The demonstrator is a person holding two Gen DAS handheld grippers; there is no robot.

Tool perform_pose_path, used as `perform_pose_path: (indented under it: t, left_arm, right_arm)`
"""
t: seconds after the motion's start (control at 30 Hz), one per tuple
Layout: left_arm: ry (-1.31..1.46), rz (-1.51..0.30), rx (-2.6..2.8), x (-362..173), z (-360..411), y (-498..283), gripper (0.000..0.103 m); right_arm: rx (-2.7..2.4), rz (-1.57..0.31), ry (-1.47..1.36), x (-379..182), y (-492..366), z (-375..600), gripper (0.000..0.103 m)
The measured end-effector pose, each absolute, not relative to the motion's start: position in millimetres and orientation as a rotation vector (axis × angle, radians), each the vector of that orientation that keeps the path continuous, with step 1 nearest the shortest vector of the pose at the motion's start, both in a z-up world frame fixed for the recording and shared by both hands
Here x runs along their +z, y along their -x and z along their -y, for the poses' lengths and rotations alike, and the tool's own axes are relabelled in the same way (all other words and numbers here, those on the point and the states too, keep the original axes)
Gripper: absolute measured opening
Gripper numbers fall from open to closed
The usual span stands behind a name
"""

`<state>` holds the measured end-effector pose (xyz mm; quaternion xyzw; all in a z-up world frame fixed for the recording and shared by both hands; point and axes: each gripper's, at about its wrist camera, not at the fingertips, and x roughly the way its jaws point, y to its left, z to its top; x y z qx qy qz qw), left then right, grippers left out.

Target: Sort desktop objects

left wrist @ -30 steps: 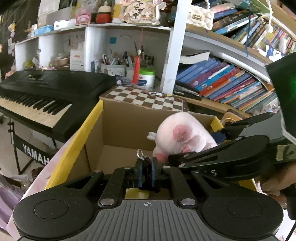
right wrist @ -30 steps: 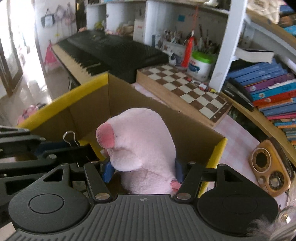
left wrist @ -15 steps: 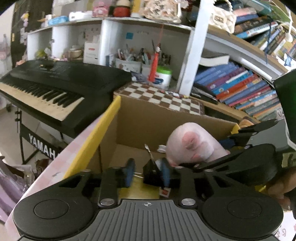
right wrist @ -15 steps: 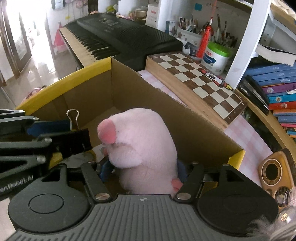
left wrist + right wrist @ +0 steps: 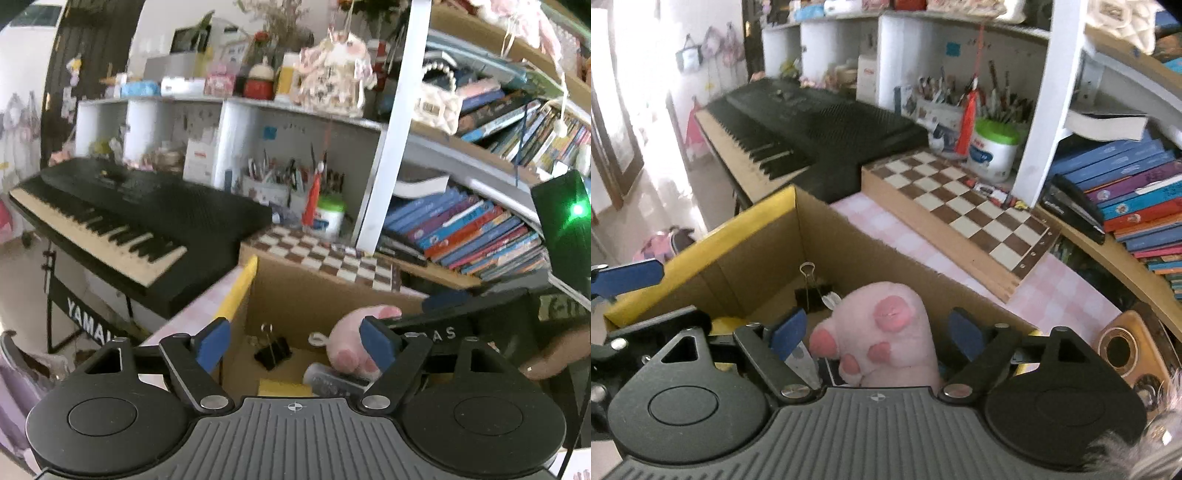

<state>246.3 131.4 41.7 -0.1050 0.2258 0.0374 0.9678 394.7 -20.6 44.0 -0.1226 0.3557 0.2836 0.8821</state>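
A cardboard box with a yellow rim (image 5: 236, 295) (image 5: 738, 229) stands on the pink checked desk. A black binder clip (image 5: 272, 352) (image 5: 812, 293) lies on the box floor. A pink plush paw (image 5: 354, 339) (image 5: 886, 332) sits in the box beside it. My left gripper (image 5: 295, 341) is open and empty above the box's near edge. My right gripper (image 5: 875, 332) is open, its pads either side of the plush paw with gaps showing. A small grey item (image 5: 332, 382) lies under the paw.
A wooden chessboard (image 5: 960, 206) lies behind the box. A black Yamaha keyboard (image 5: 129, 221) stands to the left. Shelves with books (image 5: 472, 236), a pen holder (image 5: 945, 107) and a white jar (image 5: 991, 155) are behind. A gold device (image 5: 1126, 354) lies at the right.
My left gripper opened and let the binder clip drop into the box. My right gripper opened and let go of the plush paw, which sank lower in the box.
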Motion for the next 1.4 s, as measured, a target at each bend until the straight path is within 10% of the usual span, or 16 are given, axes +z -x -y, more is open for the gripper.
perform_pose_path:
  t: [1.4]
  left_arm:
    - [0.001, -0.434, -0.068, 50, -93, -65, 0.103]
  right_arm:
    - [0.060, -0.583, -0.074, 50, -98, 124, 0.084]
